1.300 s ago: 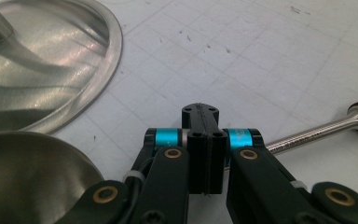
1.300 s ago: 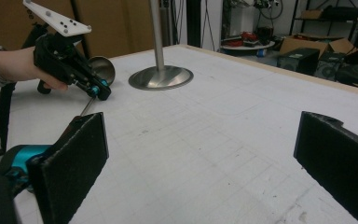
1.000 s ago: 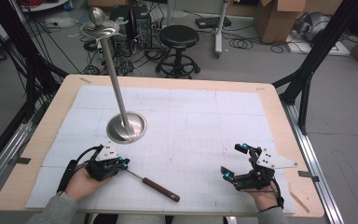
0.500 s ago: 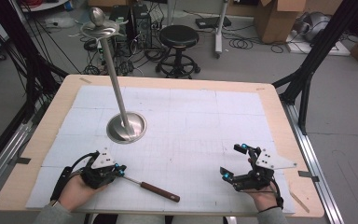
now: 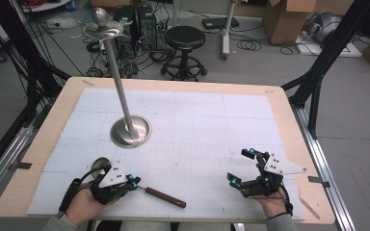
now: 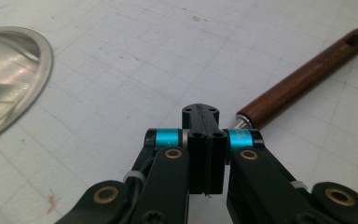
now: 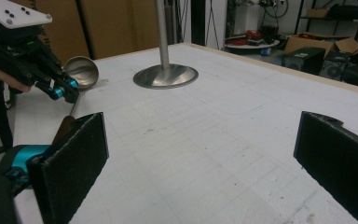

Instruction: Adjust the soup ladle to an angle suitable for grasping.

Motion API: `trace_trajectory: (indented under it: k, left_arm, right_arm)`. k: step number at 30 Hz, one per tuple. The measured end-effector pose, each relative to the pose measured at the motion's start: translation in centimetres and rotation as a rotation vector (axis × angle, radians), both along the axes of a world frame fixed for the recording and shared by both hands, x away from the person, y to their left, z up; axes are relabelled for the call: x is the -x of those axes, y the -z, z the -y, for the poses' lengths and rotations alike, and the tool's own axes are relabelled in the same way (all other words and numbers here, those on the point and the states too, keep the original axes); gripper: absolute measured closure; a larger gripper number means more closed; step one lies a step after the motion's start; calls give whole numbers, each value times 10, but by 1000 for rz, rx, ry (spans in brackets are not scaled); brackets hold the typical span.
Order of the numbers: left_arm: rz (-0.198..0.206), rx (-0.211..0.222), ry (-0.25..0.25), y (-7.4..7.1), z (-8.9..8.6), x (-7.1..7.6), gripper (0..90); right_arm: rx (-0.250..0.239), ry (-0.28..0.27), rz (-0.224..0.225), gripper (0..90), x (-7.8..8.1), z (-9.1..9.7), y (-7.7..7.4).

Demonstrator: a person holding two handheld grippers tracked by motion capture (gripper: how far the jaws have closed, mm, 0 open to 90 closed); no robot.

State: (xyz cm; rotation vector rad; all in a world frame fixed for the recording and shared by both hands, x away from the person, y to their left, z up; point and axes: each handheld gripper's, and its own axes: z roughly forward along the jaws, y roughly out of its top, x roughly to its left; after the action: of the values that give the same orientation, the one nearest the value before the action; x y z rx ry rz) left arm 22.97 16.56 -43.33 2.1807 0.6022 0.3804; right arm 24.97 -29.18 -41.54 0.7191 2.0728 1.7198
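**Left gripper clamps the ladle's shank at the near edge of the table**

At the near left of the table, the left gripper has its fingers pressed together on the thin metal shank of a ladle. In the left gripper view the two black pads meet with no gap to be seen, and the dark wooden handle runs away from them toward the upper right, a hanging hole near its far end. From above, the handle lies flat on the white gridded mat, slanting toward the near right, while the round steel bowl of the ladle shows on the far side of the gripper, just beside its grey plate. In the right gripper view the bowl appears lifted a little, facing the camera; whether it touches the mat cannot be told.

The right gripper sits at the near right of the table, well apart from the ladle. Its fingers stand wide open with nothing between them.

A steel stand rises from a round base on the mat, beyond the left gripper, its thin pole leaning up to a small disc and knob at the top. A person's hands hold both grippers from the near edge.
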Motion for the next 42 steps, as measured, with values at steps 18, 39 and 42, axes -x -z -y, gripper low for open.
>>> trace_trajectory:
  k: [18,39,42]
  left_arm:
    - [-55,-26,68,10,6,5,900]
    - [-43,-29,32,13,15,-13,900]
    - [-34,-32,22,13,16,-16,900]
  right_arm:
    - [-1,1,2,22,0,0,0]
    - [8,8,-8,21,-1,0,2]
    - [7,16,-2,21,-1,0,1]
